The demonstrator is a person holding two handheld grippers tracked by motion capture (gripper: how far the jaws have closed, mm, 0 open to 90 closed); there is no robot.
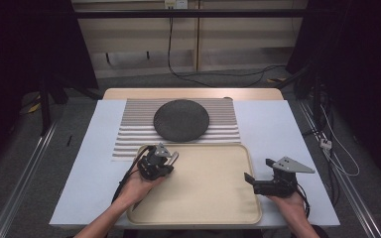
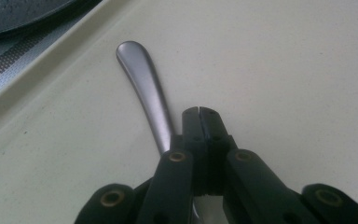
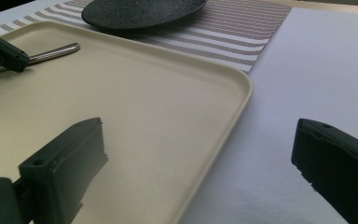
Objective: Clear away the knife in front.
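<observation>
1. I have my left tool (image 1: 164, 157) over the far-left corner of the cream tray (image 1: 213, 198), which sits on the white counter (image 1: 278, 124) at my near edge.
2. In the left gripper view the left tool's (image 2: 199, 112) jaws are pressed together with no gap at the tips. A metal utensil handle (image 2: 145, 93) runs under and just beside them, on their left. I cannot tell whether the jaws pinch it or only lie over it.
3. The handle lies flat on the tray floor. Its long axis runs away from me, and its rounded end points toward the tray's far rim and the striped mat (image 1: 129, 134) beyond. In the high view that end (image 1: 174, 156) pokes out just right of the tool.
4. The utensil's working end is hidden under the tool, so I cannot tell whether it is a spoon or a fork.
5. My right tool (image 1: 250, 179) sits at the tray's right rim, pointing left across it, jaws spread wide with nothing between them. In the right gripper view one jaw is over the tray (image 3: 121, 116) and the other over bare counter (image 3: 307, 70).
6. A dark round plate (image 1: 181, 119) rests on the striped mat, just beyond the tray.
</observation>
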